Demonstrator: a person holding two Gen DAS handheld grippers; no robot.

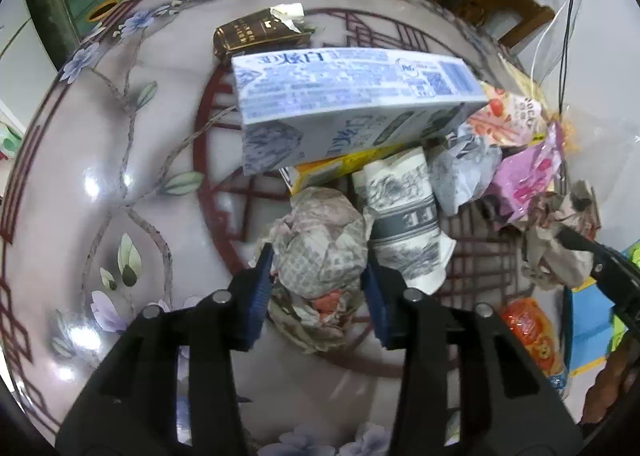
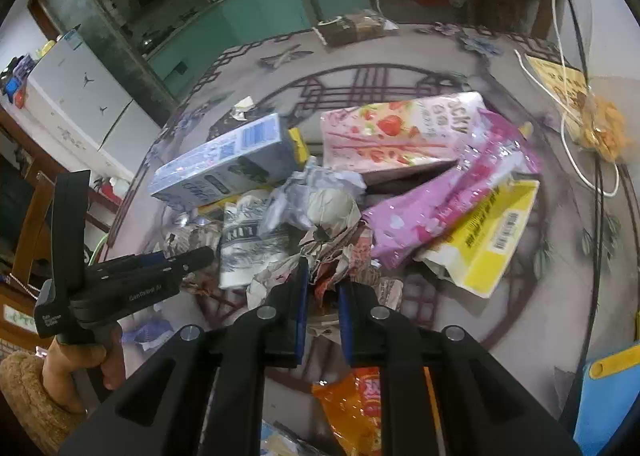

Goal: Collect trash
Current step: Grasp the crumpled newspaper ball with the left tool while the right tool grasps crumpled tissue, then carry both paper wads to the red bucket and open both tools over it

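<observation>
While trash pile crowds centre, table rim bare

Your left gripper straddles crumpled paper wad on table; blue-white carton tops pile beyond.

Item count on the tabletop: one blue-and-white carton; one pink strawberry box; one yellow box; one purple pouch; one orange wrapper; one printed paper cup; one gold-brown packet; at least two crumpled paper wads.
</observation>
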